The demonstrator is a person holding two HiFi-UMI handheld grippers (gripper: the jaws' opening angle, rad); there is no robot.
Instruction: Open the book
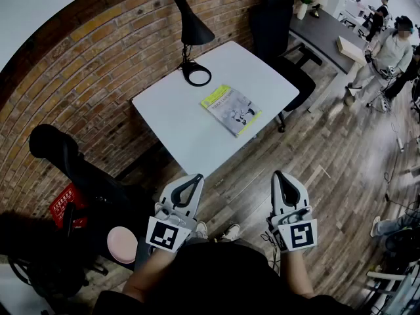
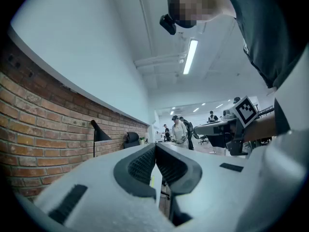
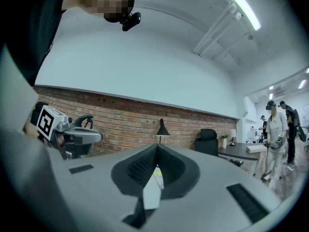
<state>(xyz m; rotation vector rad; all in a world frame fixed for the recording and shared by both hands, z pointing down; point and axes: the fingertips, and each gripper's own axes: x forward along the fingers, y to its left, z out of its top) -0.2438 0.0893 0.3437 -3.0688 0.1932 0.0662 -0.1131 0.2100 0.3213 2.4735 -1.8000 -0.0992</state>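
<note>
Book: the book (image 1: 230, 109) lies shut and flat on the white table (image 1: 172, 122), right of its middle, well ahead of both your tools.
Left gripper: your left gripper (image 1: 195, 178) is clenched with its jaw tips meeting and nothing between them. It is held level, short of the table's near corner.
Right gripper: your right gripper (image 1: 279, 175) is clenched too and empty, level, over the wood floor (image 1: 335, 176) to the right of that corner.
On the table: a black desk lamp (image 1: 191, 33) stands at the far edge, its ring base just beyond the book.
In the way: the table's near corner lies between your tools and the book.
Around: a brick wall (image 1: 79, 71) is on the left, a black chair (image 1: 274, 20) at the far side and another chair (image 1: 62, 153) at near left. People (image 1: 388, 44) stand by a dark desk (image 1: 325, 35) at far right.
</note>
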